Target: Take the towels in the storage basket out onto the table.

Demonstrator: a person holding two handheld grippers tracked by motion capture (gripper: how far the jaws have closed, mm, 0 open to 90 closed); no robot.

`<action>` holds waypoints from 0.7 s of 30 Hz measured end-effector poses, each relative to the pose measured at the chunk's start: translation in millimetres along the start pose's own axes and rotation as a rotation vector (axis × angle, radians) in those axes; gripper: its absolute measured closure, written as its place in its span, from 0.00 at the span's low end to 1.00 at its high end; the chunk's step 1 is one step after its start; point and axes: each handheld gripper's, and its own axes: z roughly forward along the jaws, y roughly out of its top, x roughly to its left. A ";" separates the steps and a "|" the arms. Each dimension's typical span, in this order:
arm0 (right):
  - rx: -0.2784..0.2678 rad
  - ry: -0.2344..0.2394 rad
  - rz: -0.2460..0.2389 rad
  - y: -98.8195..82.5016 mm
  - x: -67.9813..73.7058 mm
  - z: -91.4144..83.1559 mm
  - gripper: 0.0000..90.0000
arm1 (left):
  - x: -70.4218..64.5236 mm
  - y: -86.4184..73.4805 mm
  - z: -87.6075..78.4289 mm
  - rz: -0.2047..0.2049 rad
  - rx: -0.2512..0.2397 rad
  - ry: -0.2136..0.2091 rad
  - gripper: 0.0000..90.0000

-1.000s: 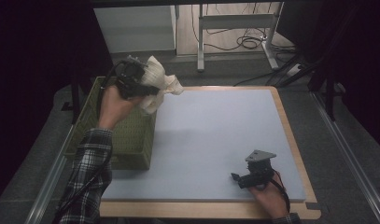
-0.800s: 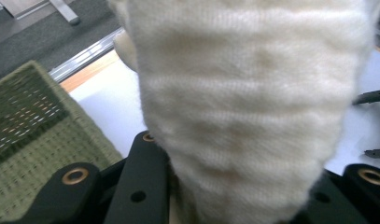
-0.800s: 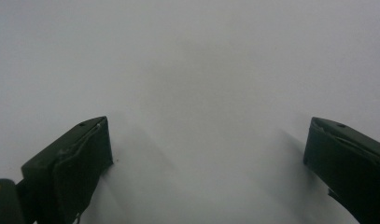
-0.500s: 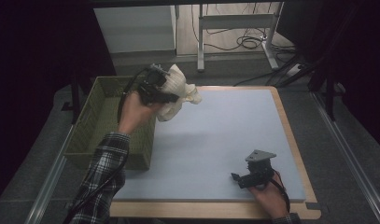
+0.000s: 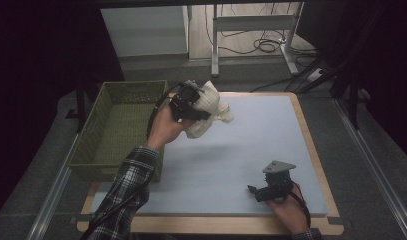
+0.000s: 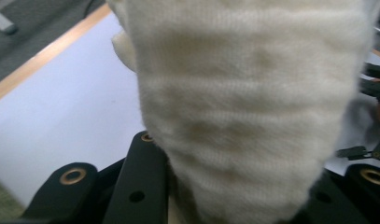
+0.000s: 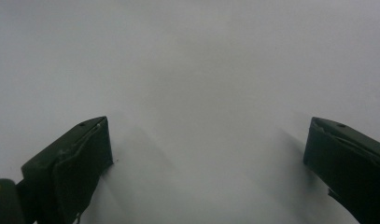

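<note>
A cream knitted cloth [image 5: 207, 109], bunched and hanging loose, is held clear of the table [image 5: 271, 135], over its far left part and just to the right of the green basket [image 5: 118, 127]. It is gripped by the left hand-held gripper [image 5: 190, 102], whose jaws are seen in the left gripper view pressed into the fabric [image 6: 243, 107] from both sides, so the cloth is clamped between them. The basket stands at the table's left edge and appears to hold nothing else, though its near inside wall is hidden. The right hand-held gripper [image 5: 271, 189] rests low near the table's front right corner, its jaws spread wide with only bare surface between them.

The step in hand is judged to be the carrying of the cloth from the basket to the open table. For the next move, the cloth would need to be lowered onto the pale surface and released, or a free edge would need to be taken by the idle right hand-held gripper so that the fabric can be spread flat.
</note>
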 end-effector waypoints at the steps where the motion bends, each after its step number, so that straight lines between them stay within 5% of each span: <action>1: 0.000 -0.001 -0.001 0.0 0.0 0.1 0.01 | -2.9 0.9 3.8 0.004 0.002 -0.008 0.80; 9: 0.000 0.000 -0.001 -0.1 -0.1 0.1 0.01 | -21.6 4.3 29.5 0.040 0.025 -0.052 0.79; 21: 0.000 0.001 0.000 0.0 -0.1 0.0 0.01 | -35.1 -11.2 84.9 0.034 0.073 -0.103 0.78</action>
